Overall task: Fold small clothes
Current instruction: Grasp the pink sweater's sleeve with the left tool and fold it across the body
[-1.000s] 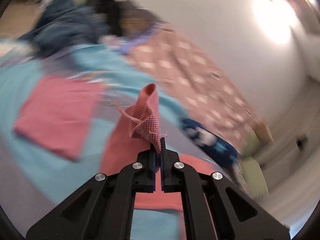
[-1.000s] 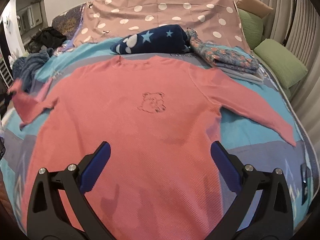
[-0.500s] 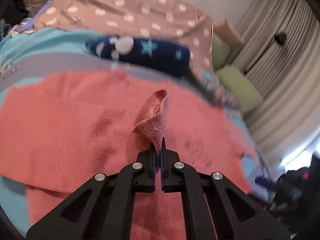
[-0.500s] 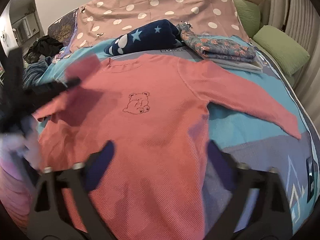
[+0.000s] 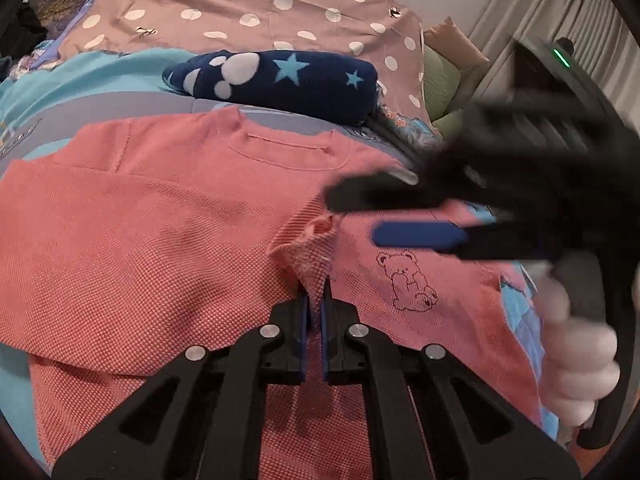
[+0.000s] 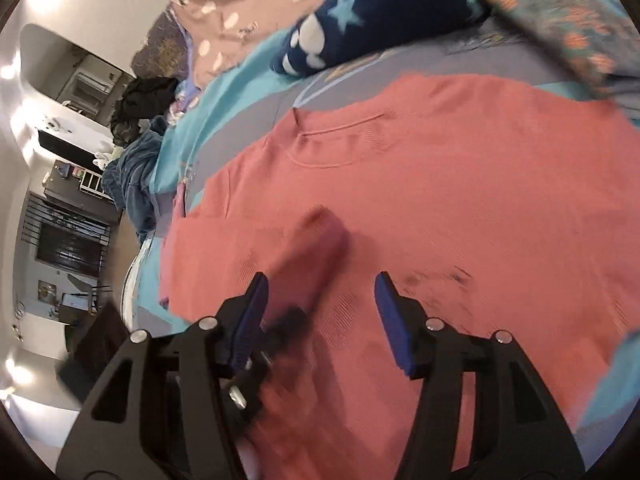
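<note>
Landmark: we take the pink sweater (image 5: 168,240) as our reference; it lies flat, front up, on the bed cover (image 5: 80,80).
Left gripper: our left gripper (image 5: 315,308) has its two fingers pressed together on the cuff of the sweater's sleeve (image 5: 316,248), and the pinched cloth stands up in a small peak over the sweater's chest.
Sleeve: it lies folded inward across the sweater's front, its end just beside the bear print (image 5: 410,280).
Right gripper: in the left wrist view our right gripper (image 5: 400,216) reaches in blurred from the sweater's right side, over the chest; its fingers stand well apart and hold nothing. In its own view the same gripper (image 6: 320,312) hovers above the sweater's middle with the folded sleeve between and below its fingers.
Hand: a hand (image 5: 576,352) grips the right tool's handle beyond the sweater's right edge.
Neckline: the collar (image 5: 286,148) points away from us, toward a navy star blanket (image 5: 280,80) lying just past it.
Behind the sweater: a polka-dot sheet (image 5: 240,12) covers the bed beyond the blanket.
</note>
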